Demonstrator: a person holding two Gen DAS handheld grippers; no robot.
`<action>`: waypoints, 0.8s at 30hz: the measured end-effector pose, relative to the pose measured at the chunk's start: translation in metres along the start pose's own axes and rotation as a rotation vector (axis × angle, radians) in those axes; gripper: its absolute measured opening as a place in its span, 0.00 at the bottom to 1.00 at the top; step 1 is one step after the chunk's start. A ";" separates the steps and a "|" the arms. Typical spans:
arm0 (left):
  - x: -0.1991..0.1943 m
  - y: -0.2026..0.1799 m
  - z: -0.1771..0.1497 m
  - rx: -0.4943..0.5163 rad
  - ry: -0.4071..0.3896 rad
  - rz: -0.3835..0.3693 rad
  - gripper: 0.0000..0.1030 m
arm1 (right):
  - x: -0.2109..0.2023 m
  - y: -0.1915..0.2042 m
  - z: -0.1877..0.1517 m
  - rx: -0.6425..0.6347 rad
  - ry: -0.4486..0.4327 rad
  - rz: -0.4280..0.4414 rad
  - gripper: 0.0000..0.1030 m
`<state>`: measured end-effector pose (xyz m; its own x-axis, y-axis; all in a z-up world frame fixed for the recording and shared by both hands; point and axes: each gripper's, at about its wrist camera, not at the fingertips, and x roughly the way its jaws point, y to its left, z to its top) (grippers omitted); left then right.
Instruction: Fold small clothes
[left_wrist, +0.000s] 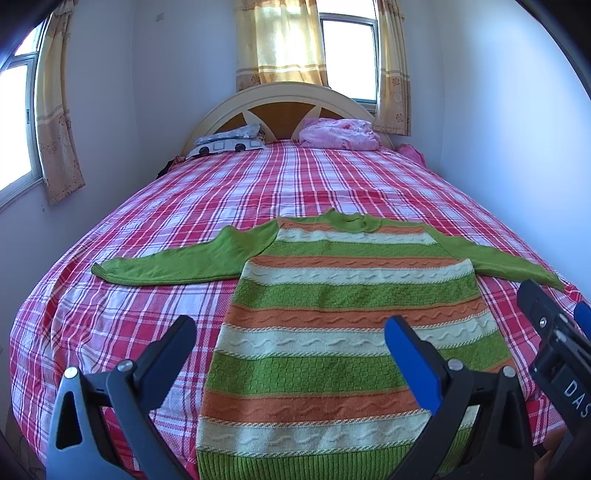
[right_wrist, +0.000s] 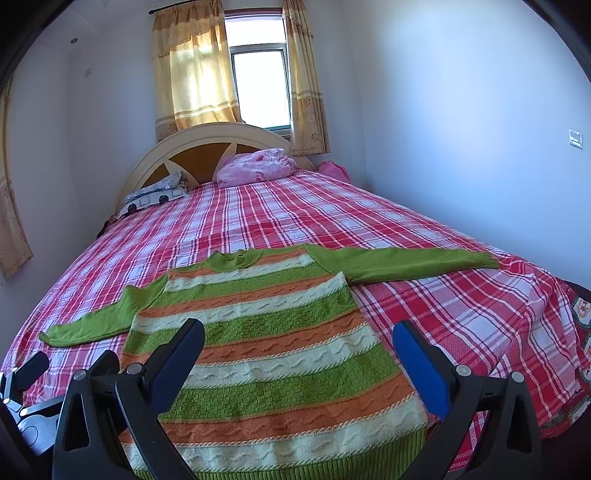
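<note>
A small knitted sweater (left_wrist: 343, 295) with green, orange and cream stripes lies flat on the bed, hem toward me, both green sleeves spread out sideways. It also shows in the right wrist view (right_wrist: 266, 332). My left gripper (left_wrist: 291, 328) is open and empty, hovering above the hem's left part. My right gripper (right_wrist: 299, 336) is open and empty above the hem's right part. The right gripper's body shows at the right edge of the left wrist view (left_wrist: 554, 332); part of the left gripper's body shows at the lower left of the right wrist view (right_wrist: 26, 373).
The bed has a red and white plaid sheet (left_wrist: 295, 192). A patterned pillow (left_wrist: 229, 142) and a pink bundle (left_wrist: 340, 134) lie by the headboard (left_wrist: 280, 99). Walls stand close on both sides. Curtained windows (left_wrist: 347, 55) are behind and to the left.
</note>
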<state>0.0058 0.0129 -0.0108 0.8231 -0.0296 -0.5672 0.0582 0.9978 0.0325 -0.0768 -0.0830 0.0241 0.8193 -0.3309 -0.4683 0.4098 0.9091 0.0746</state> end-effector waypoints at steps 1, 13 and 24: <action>0.000 0.000 0.000 0.000 0.000 0.001 1.00 | 0.000 0.000 0.000 0.000 0.001 0.001 0.99; 0.000 -0.001 -0.001 -0.002 0.001 -0.006 1.00 | 0.001 -0.001 -0.001 0.004 0.006 -0.002 0.99; 0.000 -0.002 -0.001 -0.005 0.000 -0.006 1.00 | 0.001 -0.001 -0.001 0.004 0.006 0.000 0.99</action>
<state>0.0051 0.0113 -0.0118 0.8226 -0.0359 -0.5676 0.0604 0.9979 0.0244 -0.0765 -0.0842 0.0230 0.8166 -0.3294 -0.4739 0.4116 0.9080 0.0781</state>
